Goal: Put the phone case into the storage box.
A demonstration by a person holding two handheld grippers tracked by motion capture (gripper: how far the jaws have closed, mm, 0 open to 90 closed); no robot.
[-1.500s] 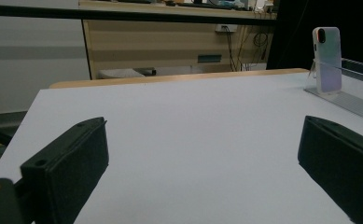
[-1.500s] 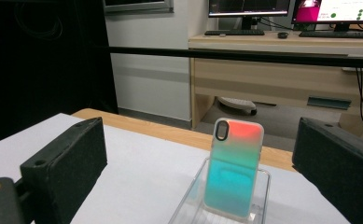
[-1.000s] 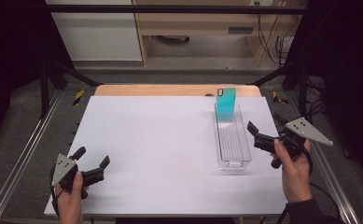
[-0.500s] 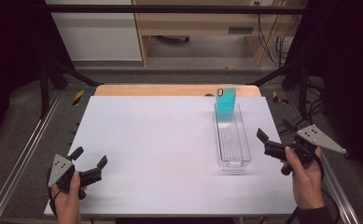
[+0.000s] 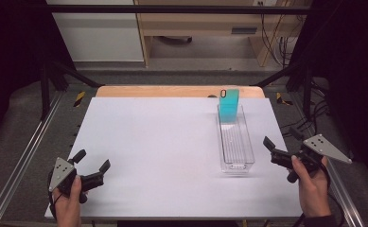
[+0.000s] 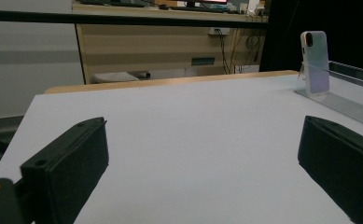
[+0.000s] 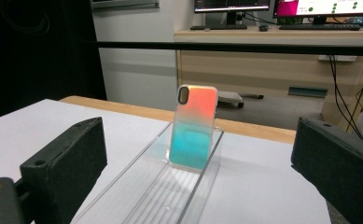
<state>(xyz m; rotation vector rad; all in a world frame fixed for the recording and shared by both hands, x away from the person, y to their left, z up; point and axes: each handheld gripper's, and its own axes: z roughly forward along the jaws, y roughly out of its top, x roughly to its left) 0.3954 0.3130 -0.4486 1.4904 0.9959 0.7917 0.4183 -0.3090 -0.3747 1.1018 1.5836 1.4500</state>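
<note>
A phone case (image 5: 229, 105) with a teal-to-orange sheen stands upright at the far end of a long clear plastic tray (image 5: 236, 146) on the right side of the white table (image 5: 162, 137). My right gripper (image 5: 281, 138) is open, held just right of the tray's near end, nothing between its jaws. In the right gripper view the phone case (image 7: 193, 126) and tray (image 7: 170, 191) lie straight ahead between the open jaws (image 7: 198, 177). My left gripper (image 5: 92, 161) is open and empty at the near left corner. From the left gripper view, the phone case (image 6: 315, 63) stands far right.
A wooden strip (image 5: 172, 91) borders the table's far edge. Metal rails (image 5: 25, 156) run along both sides, and black frame legs stand behind. Beyond are a desk and cables on the floor. The table's wide middle (image 6: 193, 116) holds nothing.
My right gripper has drawn back to the right and nearer the table's front, away from the tray's side. The left gripper has barely shifted. Phone case and tray are unmoved.
</note>
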